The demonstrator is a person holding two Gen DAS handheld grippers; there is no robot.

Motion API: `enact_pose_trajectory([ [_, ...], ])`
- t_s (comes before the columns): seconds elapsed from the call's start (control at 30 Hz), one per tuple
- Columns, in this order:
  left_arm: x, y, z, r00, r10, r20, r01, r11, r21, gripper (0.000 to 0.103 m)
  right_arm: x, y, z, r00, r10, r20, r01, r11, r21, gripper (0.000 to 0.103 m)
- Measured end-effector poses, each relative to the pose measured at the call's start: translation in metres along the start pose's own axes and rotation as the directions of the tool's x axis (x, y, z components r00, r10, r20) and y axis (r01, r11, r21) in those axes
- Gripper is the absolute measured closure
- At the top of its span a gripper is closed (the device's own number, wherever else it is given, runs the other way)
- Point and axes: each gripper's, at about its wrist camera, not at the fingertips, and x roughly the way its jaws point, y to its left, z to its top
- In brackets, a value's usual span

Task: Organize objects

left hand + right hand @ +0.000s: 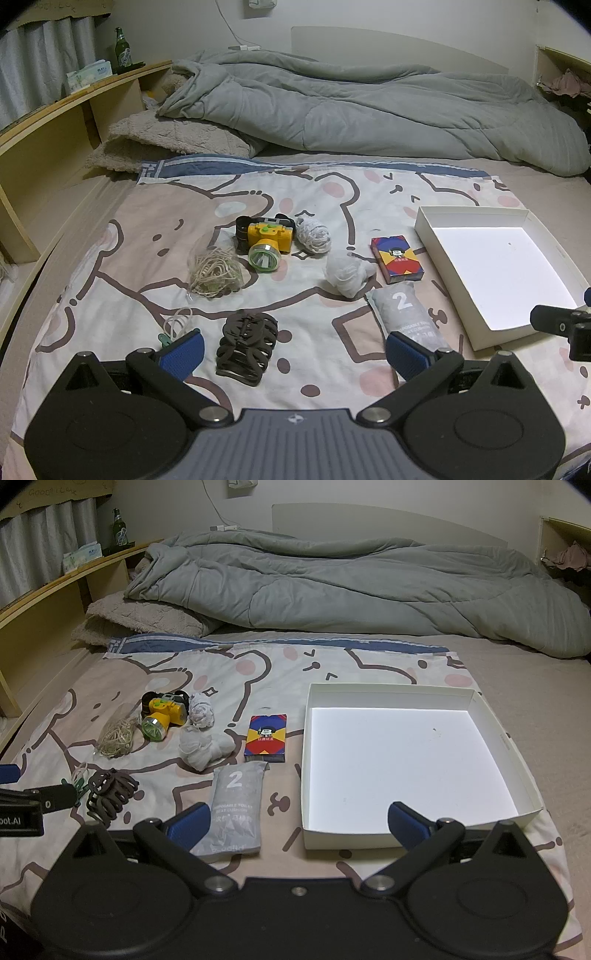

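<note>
Objects for sorting lie loose on the printed sheet (258,672) spread over the bed, all grouped toward its left half, while the white box (495,716) sits open at the sheet's right edge, seemingly left there as the place to gather them. That box holds nothing yet; only its bare white floor shows.

Nearest the box is the card pack (266,739), just beside its left wall. Touching the pack's near end is the grey pouch marked 2 (235,805), running toward the sheet's near edge. Further left sit 2 white wadded bundles (201,747), the yellow headlamp (266,242), a bag of pale cord (214,273), and the brown hair claw (246,343) with a small green clip (164,339) beside it near the left edge.

The left gripper (293,350) is spread wide and holds nothing, hovering with the hair claw between its fingers' line. The right gripper (297,825) is likewise wide and unloaded, straddling the pouch's near end and the box's near-left corner. Sorting looks not yet begun.
</note>
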Motion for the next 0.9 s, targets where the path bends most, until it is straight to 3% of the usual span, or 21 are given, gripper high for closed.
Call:
enact_pose_trajectory([
  [0.9,0.0014,-0.0012,-0.0022,1.0,0.0,-0.005,0.0,1.0,-0.002,0.0,-0.0002,0.0004,0.0002,1.0,0.002,-0.002,-0.002,1.0,0.0,0.0],
])
